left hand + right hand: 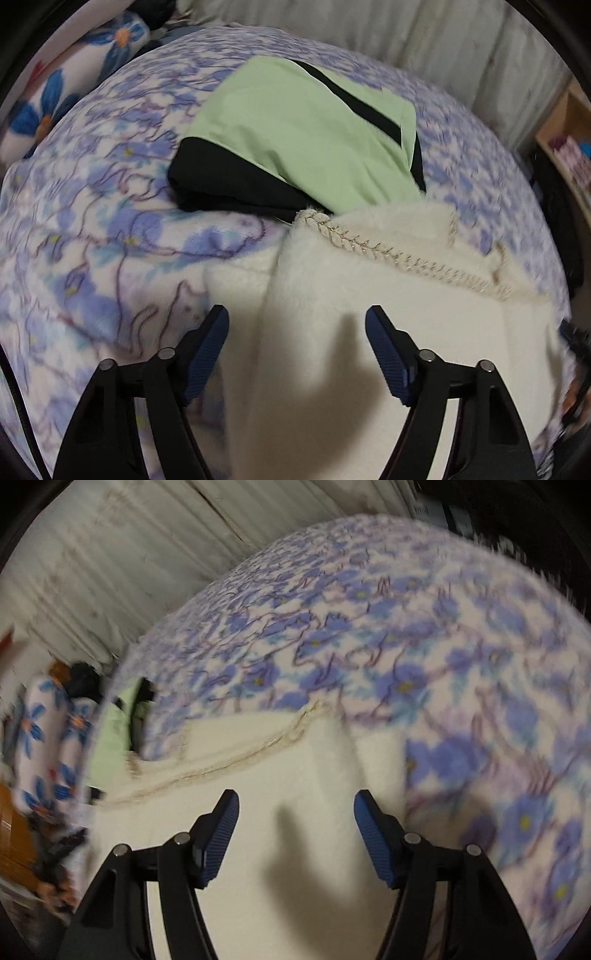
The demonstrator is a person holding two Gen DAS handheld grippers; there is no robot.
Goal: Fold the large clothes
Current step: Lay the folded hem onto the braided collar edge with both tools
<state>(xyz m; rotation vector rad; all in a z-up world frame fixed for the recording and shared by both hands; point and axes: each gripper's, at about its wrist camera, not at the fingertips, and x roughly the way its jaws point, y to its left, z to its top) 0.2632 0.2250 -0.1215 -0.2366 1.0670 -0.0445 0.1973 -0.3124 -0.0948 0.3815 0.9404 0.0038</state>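
Observation:
A fluffy cream garment (369, 295) with a gold braided trim (388, 251) lies on the floral blanket (92, 221). My left gripper (297, 317) is open and empty, just above the garment's left part. The garment also shows in the right wrist view (277, 775), with its trim (240, 753) across it. My right gripper (295, 801) is open and empty, hovering over the garment's right part, near its edge. A folded light green and black garment (303, 140) lies beyond the cream one, and shows at the left in the right wrist view (110, 738).
A blue-flowered pillow or roll (74, 81) lies at the bed's far left, also in the right wrist view (48, 738). A pale curtain (443, 44) hangs behind the bed. A wooden shelf (569, 147) stands at the right. Both views are blurred.

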